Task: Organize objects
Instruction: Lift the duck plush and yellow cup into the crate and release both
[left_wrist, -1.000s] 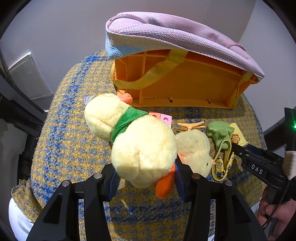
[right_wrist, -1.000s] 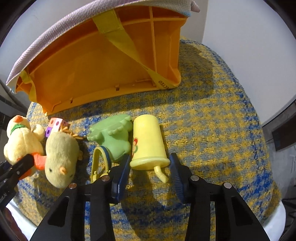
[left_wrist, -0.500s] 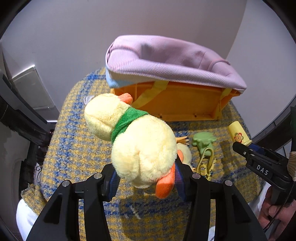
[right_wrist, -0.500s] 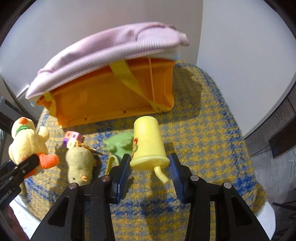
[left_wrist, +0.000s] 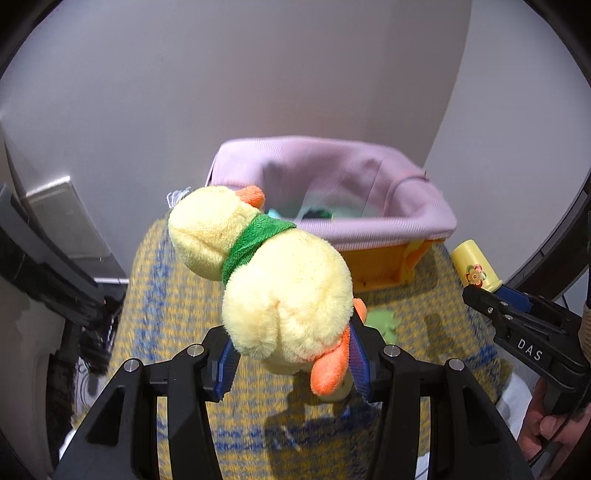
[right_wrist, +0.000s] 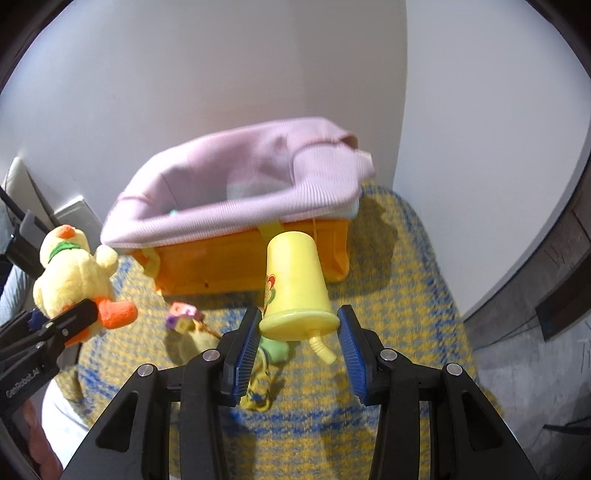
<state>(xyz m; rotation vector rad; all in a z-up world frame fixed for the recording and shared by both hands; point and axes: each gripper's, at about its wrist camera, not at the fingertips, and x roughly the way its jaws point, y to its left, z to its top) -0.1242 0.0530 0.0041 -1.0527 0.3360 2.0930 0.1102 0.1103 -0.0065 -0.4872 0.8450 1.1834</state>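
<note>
My left gripper (left_wrist: 291, 360) is shut on a yellow plush duck (left_wrist: 273, 280) with a green scarf and orange feet, held high above the table. The duck also shows in the right wrist view (right_wrist: 74, 273). My right gripper (right_wrist: 297, 345) is shut on a yellow cup (right_wrist: 295, 284) with a straw and a flower print, held above the table; it also shows in the left wrist view (left_wrist: 476, 266). An orange basket (right_wrist: 243, 262) with a pink fabric liner (left_wrist: 332, 192) stands ahead at the back of the table, its opening in view.
On the yellow-and-blue woven tablecloth (right_wrist: 406, 295) lie a smaller plush chick (right_wrist: 197, 341), a small coloured cube (right_wrist: 183, 314), a green toy (right_wrist: 277, 349) and a yellow keyring strap (right_wrist: 258, 391). White walls stand behind the basket. The table edge drops off on both sides.
Both grippers have risen with their loads. The basket now sits lower in both views and its inside has come into sight.
</note>
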